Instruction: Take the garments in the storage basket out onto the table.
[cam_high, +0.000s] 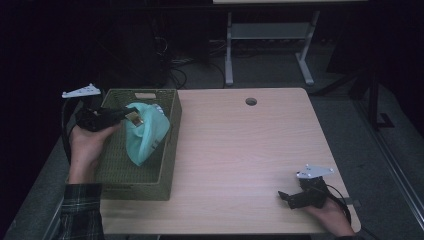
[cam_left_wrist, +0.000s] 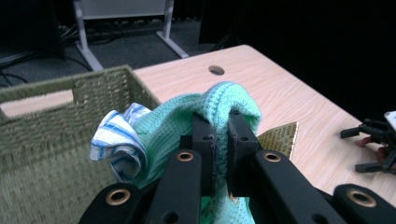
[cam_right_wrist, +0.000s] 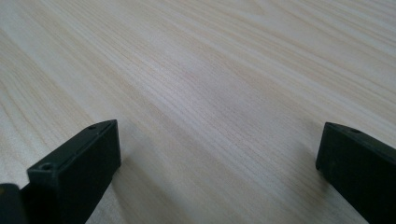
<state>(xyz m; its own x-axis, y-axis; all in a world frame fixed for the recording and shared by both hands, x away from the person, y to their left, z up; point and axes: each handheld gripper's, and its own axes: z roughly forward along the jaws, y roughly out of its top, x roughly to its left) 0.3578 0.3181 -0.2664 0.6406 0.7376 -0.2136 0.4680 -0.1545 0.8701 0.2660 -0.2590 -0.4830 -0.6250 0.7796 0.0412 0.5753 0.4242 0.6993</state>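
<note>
A mint-green cloth (cam_high: 145, 134) hangs over the woven olive basket (cam_high: 171, 150) at the table's left. My left gripper (cam_high: 129, 115) is shut on a fold at its top. In the left gripper view the two jaws pinch the green cloth (cam_left_wrist: 177, 121) at the left gripper's tips (cam_left_wrist: 220, 122), and a gold tag (cam_left_wrist: 281, 137) sticks out beside them. A blue-and-white striped cloth (cam_left_wrist: 119, 140) bunches against the green one. My right gripper (cam_high: 287, 196) rests at the table's front right. In its own view the right gripper (cam_right_wrist: 217, 149) stands open over bare wood.
The basket's wall (cam_left_wrist: 56, 121) has a handle slot on its far side. The light wooden table (cam_high: 240, 150) has a round cable hole (cam_high: 251, 101) near its back edge. A second desk's white legs (cam_high: 229, 50) stand on the dark floor behind.
</note>
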